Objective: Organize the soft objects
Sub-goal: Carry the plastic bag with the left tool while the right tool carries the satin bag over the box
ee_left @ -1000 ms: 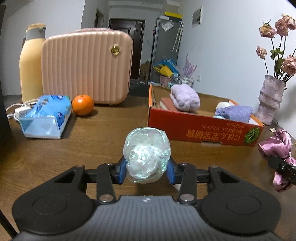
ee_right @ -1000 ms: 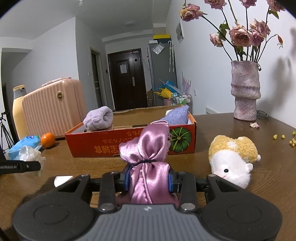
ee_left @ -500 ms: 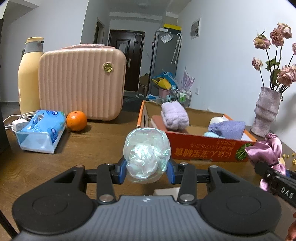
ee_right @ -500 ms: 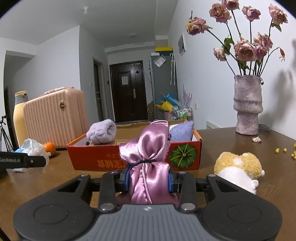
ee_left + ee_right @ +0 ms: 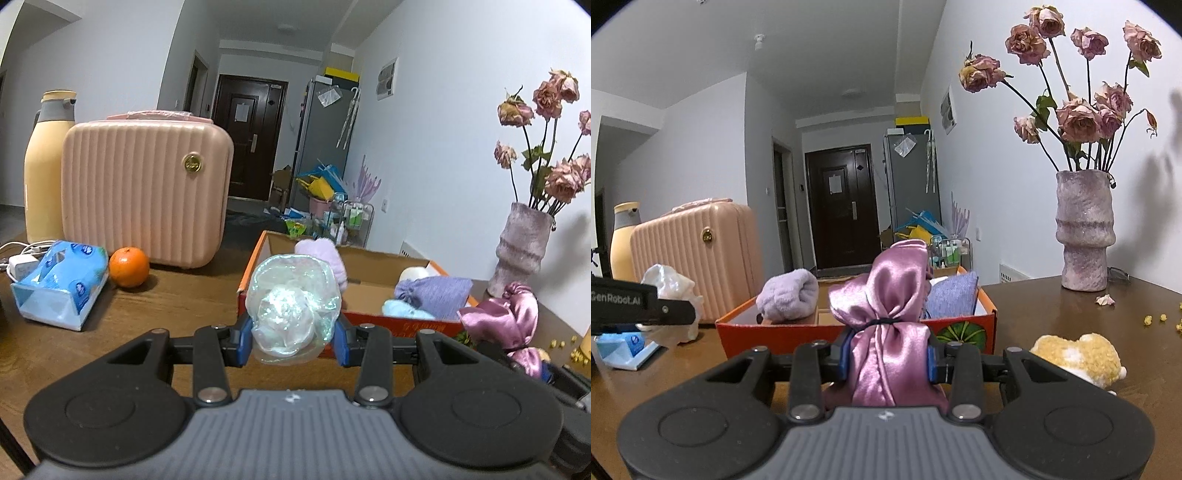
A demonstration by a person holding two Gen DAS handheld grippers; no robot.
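A: What does the left tool (image 5: pixel 293 341) have?

B: It is clamped on a crumpled ball of iridescent film (image 5: pixel 291 310), held off the surface (image 5: pixel 177 306), in front of the near-left corner of the cardboard box (image 5: pixel 369 317). I judge it very light and springy, and slick too, so it could squirm out of a loose pinch. The pads squeeze it across its widest part, which looks right to me.

A: And the right tool (image 5: pixel 888 360)?

B: Clenched on a pink satin pouch (image 5: pixel 886 325), just below the dark band that cinches its neck. Satin is slippery and the pouch sags, so I would take it near that tie, as here. It hangs in front of the box's near wall (image 5: pixel 783 334).

A: What is already in the box?

B: A rolled lilac fluffy towel (image 5: pixel 788 297) at the left end, a purple knit pouch (image 5: pixel 436 297), something pale blue (image 5: pixel 404 310) and something white and rounded (image 5: pixel 413 273) towards the right. The middle of the floor looks bare.

A: Anything soft outside?

B: A yellow-and-white plush toy (image 5: pixel 1078 356) lies on the surface to the box's right.
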